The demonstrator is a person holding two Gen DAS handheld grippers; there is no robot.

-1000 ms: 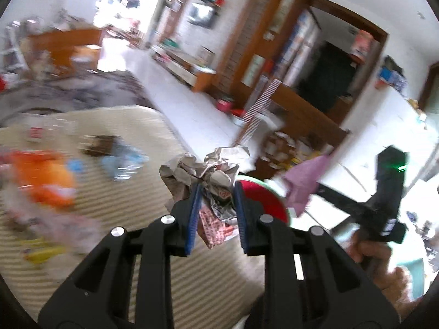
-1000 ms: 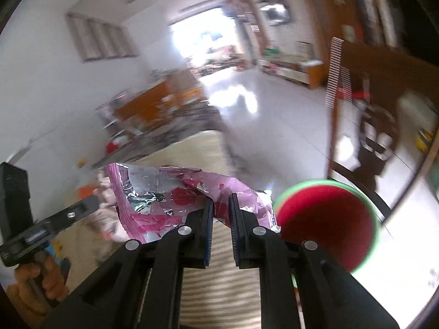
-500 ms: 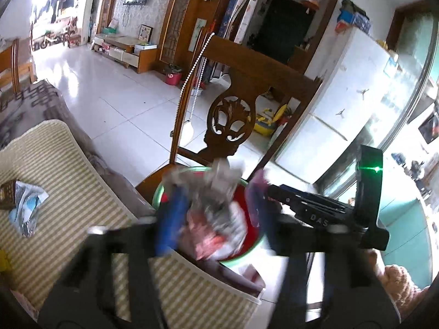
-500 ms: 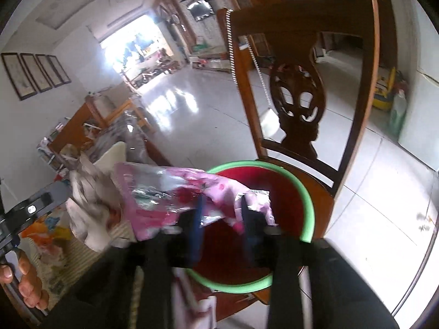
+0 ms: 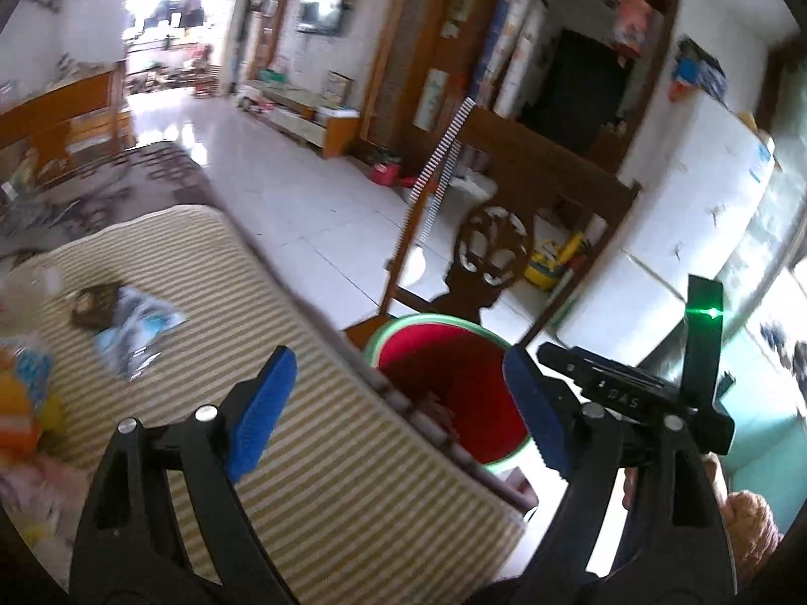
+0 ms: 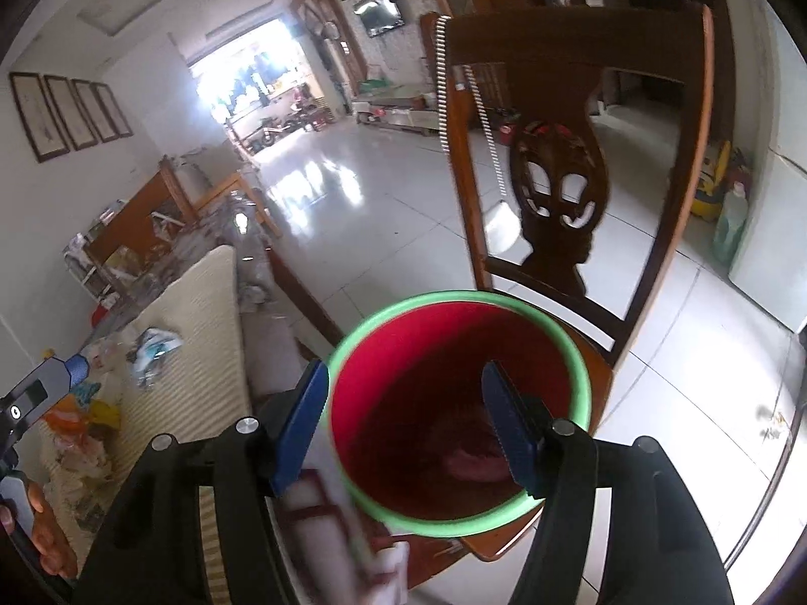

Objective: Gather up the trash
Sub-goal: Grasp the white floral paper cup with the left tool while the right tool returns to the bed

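A red bin with a green rim (image 6: 580,363) stands on a wooden chair seat beside the striped table; it also shows in the left wrist view (image 5: 428,320). Pink wrapper trash (image 6: 474,461) lies at its bottom. My right gripper (image 6: 406,426) is open and empty right above the bin. My left gripper (image 5: 398,416) is open and empty over the table's right edge, next to the bin. A blue-white wrapper (image 5: 136,330) and orange and yellow packets (image 5: 20,403) lie on the table at the left.
The wooden chair back (image 6: 555,161) rises just behind the bin. The table carries a striped beige cloth (image 5: 312,454). White tiled floor (image 6: 383,212) stretches beyond. A white fridge (image 5: 706,212) stands at the right.
Both grippers opened over the bin and let go of their trash: the crumpled foil wad and the pink wrapper fell in. The left gripper has swung back toward the table.
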